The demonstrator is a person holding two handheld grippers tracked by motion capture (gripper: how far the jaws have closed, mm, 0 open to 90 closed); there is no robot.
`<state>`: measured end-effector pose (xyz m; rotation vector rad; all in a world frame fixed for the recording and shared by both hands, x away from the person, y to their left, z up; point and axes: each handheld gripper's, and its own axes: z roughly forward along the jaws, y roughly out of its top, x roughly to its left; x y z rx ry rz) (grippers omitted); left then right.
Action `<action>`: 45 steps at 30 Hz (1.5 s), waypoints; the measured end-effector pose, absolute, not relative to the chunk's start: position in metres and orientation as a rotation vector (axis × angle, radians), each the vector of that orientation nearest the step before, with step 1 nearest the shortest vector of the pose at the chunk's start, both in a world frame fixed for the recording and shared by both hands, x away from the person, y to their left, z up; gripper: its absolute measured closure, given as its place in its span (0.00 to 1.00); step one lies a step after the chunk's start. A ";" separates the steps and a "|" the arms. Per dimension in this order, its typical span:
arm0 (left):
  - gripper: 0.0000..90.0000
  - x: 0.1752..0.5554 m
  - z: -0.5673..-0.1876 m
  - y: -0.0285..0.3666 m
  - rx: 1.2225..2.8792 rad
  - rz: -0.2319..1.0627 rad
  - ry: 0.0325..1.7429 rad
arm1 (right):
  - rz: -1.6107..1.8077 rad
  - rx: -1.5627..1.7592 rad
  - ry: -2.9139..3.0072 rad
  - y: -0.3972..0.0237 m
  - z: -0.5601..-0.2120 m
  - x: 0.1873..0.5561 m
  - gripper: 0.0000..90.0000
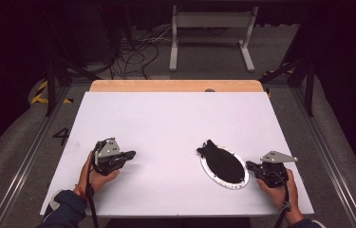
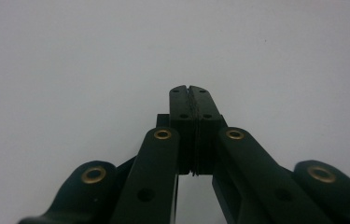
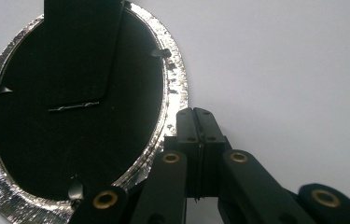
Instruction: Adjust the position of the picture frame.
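Left gripper: black, two-jaw, grey three-cornered plate on top, held in the person's left hand over the near left part of the table, tips pointing right. In the left gripper view its jaws stand pressed together with no gap, nothing between them, bare white surface beyond. Right gripper: same make, held in the right hand at the near right, tips pointing left, just beside the near right edge of the frame. In the right gripper view its jaws are likewise closed flat on each other and hold nothing; the tips lie at the frame's silver rim, contact cannot be told. Table: white top, a wooden strip along the far edge, grey floor around it. Bench: white legs, on the floor beyond the table, with loose cables to its left. Frame: oval, lying back side up on the table, right of centre and toward the near edge, long axis slanting from far left to near right. Its back is black, ringed by a worn silver rim. Stand: a black flap hinged across the back, running toward the frame's far left end, where it juts past the rim. Clips: small dark tabs spaced around the back's edge.
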<state>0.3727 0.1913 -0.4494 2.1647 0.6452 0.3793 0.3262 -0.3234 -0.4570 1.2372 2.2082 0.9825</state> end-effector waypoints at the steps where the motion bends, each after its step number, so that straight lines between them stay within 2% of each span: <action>1: 0.99 0.373 -0.450 0.190 2.168 0.379 0.642 | 0.985 1.238 2.212 -0.322 -0.457 0.327 1.00; 18: 0.99 0.375 -0.454 0.177 2.204 0.345 0.603 | 0.969 1.178 2.271 -0.286 -0.456 0.354 1.00; 29: 0.99 0.378 -0.455 0.160 2.233 0.332 0.553 | 0.956 1.134 2.278 -0.260 -0.456 0.359 1.00; 34: 0.99 0.378 -0.455 0.161 2.226 0.322 0.552 | 1.033 1.101 2.292 -0.271 -0.451 0.344 1.00; 45: 0.99 0.393 -0.446 0.150 2.183 0.319 0.553 | 1.067 1.028 2.391 -0.274 -0.445 0.282 1.00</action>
